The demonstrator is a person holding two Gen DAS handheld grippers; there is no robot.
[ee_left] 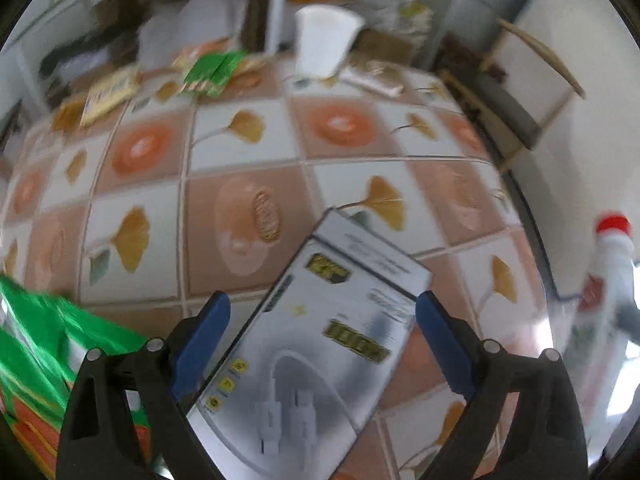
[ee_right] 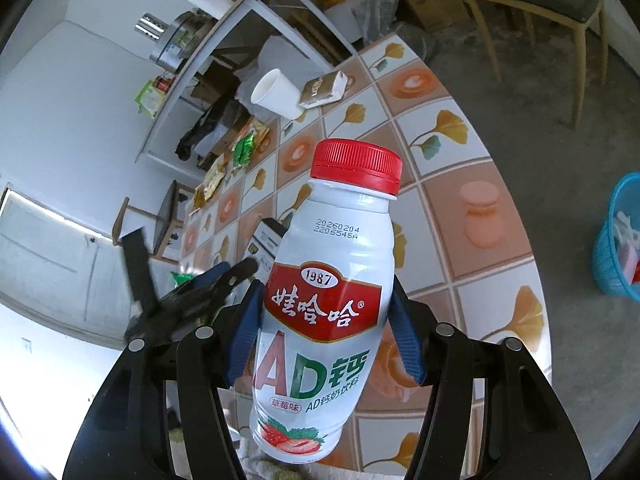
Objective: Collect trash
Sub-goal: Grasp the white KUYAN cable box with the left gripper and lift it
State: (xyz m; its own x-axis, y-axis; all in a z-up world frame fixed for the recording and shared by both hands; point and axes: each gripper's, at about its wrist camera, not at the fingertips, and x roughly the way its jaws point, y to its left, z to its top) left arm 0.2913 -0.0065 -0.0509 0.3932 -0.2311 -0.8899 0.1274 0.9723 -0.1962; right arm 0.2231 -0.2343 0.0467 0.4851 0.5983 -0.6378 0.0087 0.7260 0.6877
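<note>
My left gripper is shut on a flat silver cable box and holds it tilted above the tiled table. My right gripper is shut on a white drink bottle with a red cap, held upright over the table's edge; the bottle also shows in the left wrist view. The left gripper and its box show in the right wrist view. A white paper cup lies at the far side of the table, also in the right wrist view.
Green wrappers and yellow snack packets lie at the far left of the table. A green packet is near left. A small box lies by the cup. A blue basket stands on the floor right. A chair stands beyond.
</note>
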